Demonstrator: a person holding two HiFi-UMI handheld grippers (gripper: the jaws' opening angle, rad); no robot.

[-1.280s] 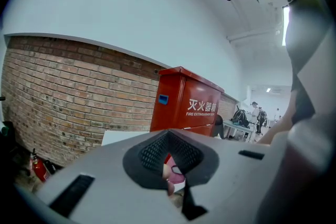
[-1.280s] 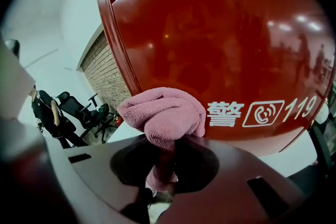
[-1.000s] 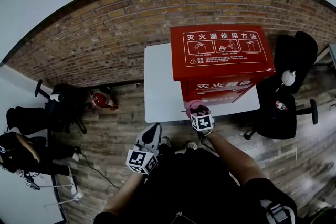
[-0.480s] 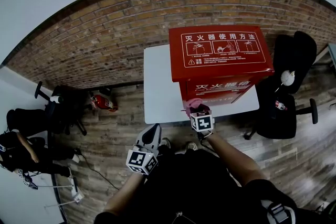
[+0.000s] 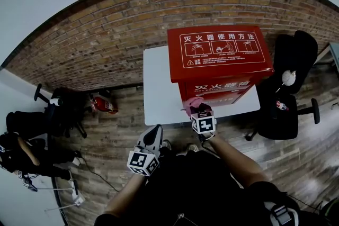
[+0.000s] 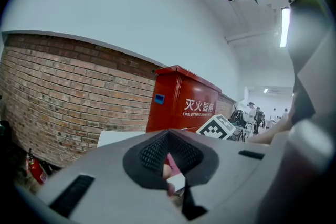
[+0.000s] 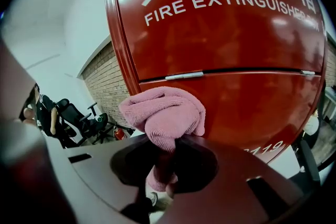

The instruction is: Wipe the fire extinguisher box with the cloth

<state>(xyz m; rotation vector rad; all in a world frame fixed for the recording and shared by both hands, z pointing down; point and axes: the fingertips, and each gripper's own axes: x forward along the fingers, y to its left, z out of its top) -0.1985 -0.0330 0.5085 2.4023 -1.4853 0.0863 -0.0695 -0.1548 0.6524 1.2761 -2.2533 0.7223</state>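
- 2 grippers, one in each of the person's hands.
- R gripper point(image 7: 170, 149): jaws squeezed tight on the pink cloth point(image 7: 165, 113). Cloth puffs out in a soft lump above the jaws.
- Cloth is up against the red fire extinguisher box point(image 5: 220, 63), low on the front, near the box's left edge, just under the thin line across the front. It looks like it touches the box.
- Box stands up straight on a white table point(image 5: 159, 92), on the right part of it, w/ a brick wall point(image 5: 106, 34) behind.
- Box top has white pics & writing. Front says "FIRE EXTINGUISHER" in white letters.
- L gripper point(image 6: 168, 139): held low & back by the person's body, over the wood floor point(image 5: 122, 135), well apart from the box. Jaws are closed together w/ nothing in them.
- L gripper view looks at the box from the side. R gripper's marker cube point(image 6: 219, 127) shows next to the box.
- Small fire extinguisher point(image 5: 103, 105) sits on the floor left of the table, near a black chair point(image 5: 58, 114).
- 2nd black chair point(image 5: 291, 82) is just right of the box.
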